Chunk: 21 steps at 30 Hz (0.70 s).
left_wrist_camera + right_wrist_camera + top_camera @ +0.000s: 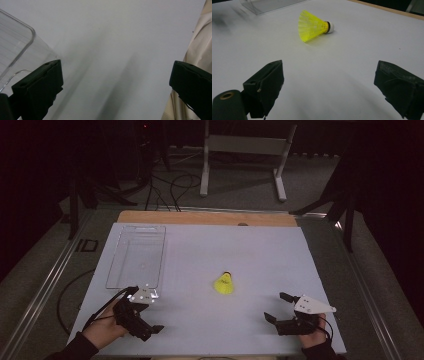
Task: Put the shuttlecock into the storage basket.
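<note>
Shuttlecock [313, 25] (cork visible) before right claw [328, 85]

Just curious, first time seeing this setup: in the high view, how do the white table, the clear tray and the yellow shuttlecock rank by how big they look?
Largest to smallest:
1. white table
2. clear tray
3. yellow shuttlecock

Matt white table top [260, 255], wood far edge; clear glossy plastic tray [137, 255]; yellow plastic mesh shuttlecock [312, 25]; matt black jaws.
</note>
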Tool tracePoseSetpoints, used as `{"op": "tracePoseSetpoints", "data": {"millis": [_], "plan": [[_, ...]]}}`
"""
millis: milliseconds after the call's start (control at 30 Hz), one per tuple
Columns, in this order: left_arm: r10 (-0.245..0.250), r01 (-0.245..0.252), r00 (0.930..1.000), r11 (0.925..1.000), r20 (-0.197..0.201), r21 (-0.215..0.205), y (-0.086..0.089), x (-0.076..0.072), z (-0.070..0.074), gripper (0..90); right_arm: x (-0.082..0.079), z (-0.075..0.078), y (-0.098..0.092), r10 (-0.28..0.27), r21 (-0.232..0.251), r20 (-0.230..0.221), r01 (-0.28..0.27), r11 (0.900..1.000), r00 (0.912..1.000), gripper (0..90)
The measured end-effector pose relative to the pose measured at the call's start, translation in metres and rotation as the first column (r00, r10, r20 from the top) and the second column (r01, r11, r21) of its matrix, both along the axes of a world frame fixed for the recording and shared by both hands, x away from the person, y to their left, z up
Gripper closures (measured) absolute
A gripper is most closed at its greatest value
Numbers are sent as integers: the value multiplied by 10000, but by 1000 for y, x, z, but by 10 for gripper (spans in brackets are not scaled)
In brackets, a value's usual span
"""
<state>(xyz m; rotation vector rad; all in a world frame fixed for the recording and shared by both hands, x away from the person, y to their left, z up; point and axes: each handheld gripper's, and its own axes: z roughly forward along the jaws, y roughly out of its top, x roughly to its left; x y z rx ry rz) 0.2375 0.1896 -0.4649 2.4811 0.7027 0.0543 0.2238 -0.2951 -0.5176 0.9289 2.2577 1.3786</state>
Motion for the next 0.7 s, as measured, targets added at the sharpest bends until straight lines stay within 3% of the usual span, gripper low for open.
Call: {"op": "tracePoseSetpoints", "data": {"millis": [267,367,700], "plan": [[-344,371,9973,9985,-645,410,-12,5,-1,0,0,0,0,21,-27,1,-21,10000,10000,92],[-520,587,9933,9963,-1031,627,-20,8,-1,0,0,0,0,55,-22,-10,-55,10000,10000,92],[-739,859,9900,9915,-1204,973,-33,13,3,0,0,0,0,34,5,-24,-34,10000,10000,92]]}}
